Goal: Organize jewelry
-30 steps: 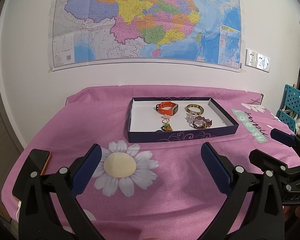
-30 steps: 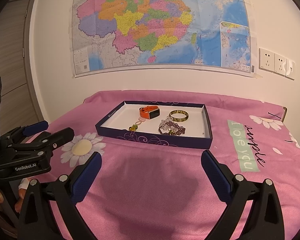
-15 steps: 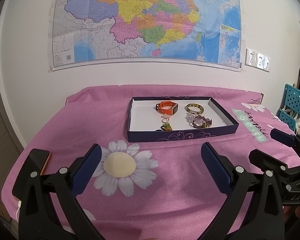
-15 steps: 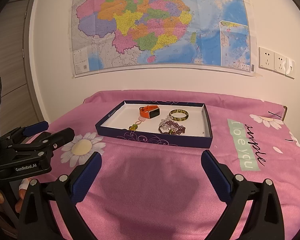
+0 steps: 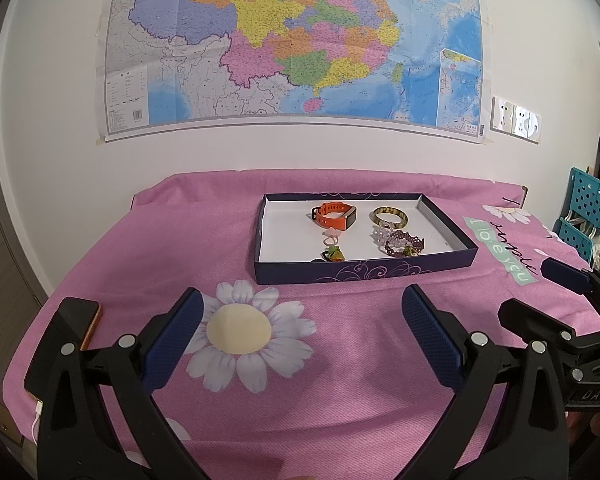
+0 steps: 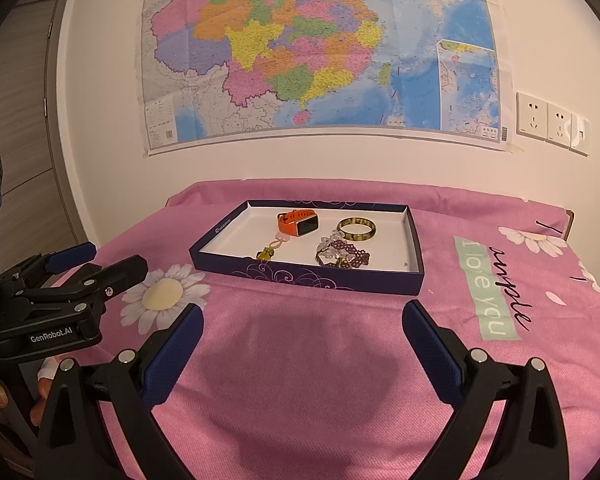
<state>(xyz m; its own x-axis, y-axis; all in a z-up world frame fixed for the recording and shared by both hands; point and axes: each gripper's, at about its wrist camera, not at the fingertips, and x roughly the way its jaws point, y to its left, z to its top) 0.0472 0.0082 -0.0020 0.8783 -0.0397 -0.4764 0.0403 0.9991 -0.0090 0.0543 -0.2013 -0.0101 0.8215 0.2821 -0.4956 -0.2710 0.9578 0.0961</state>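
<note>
Ahead of both pairs of tongs, well apart from their tips, sits the dark box (image 5: 364,270) on the pink cloth of the table (image 5: 340,360), and all the jewelry lies inside it. The left tongs (image 5: 302,332) are spread wide and grasp nothing; the right tongs (image 6: 302,336) are likewise spread and empty. Both hover low over the near part of the table, side by side, pointing toward the wall.

From the left view the box lies forward and a little to the right; from the right view it lies forward and slightly to the left. So it sits roughly between the two, and neither looks clearly nearer.

Inside the box, the orange watch (image 6: 299,223) rests near the back, lying on its side. The green bangle (image 6: 356,229) lies flat just beside it on the right. In front of the bangle is a tangle of purple and clear bead bracelets (image 6: 342,255), touching one another. A pink charm string (image 6: 274,246) runs from the watch toward the front wall, its long axis pointing nearly straight at the tongs.

My guess is the bead tangle suits the right tongs and the charm string the left, each reaching over the front wall.
</note>
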